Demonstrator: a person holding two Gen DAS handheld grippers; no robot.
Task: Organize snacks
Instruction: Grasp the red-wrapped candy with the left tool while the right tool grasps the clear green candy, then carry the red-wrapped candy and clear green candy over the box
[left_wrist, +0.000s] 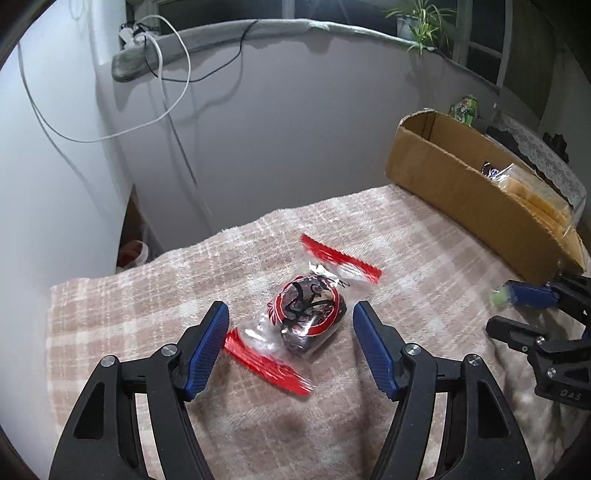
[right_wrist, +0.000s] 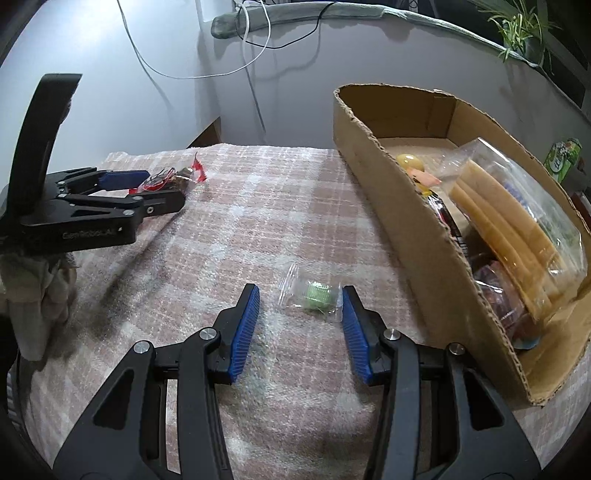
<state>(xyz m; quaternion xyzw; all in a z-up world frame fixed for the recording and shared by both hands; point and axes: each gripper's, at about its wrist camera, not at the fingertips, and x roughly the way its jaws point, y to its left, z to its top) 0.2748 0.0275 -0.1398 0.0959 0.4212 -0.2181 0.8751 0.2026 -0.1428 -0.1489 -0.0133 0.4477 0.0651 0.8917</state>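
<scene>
Our left tongs (left_wrist: 290, 339) stand wide over a red-ended wrapped snack (left_wrist: 308, 319) lying on the checked cloth (left_wrist: 147, 306) near the table's far left corner, pads not touching it. Our right tongs (right_wrist: 299, 325) are half open around a little clear packet with a green sweet (right_wrist: 316, 295), one pad just beside it. The cardboard box (right_wrist: 417, 229) of snacks sits along the right edge.

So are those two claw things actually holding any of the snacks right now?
No. The left gripper stands open around the red-wrapped snack, its pads clear of it. The right gripper is open too, with the small green candy lying between its fingertips.
</scene>
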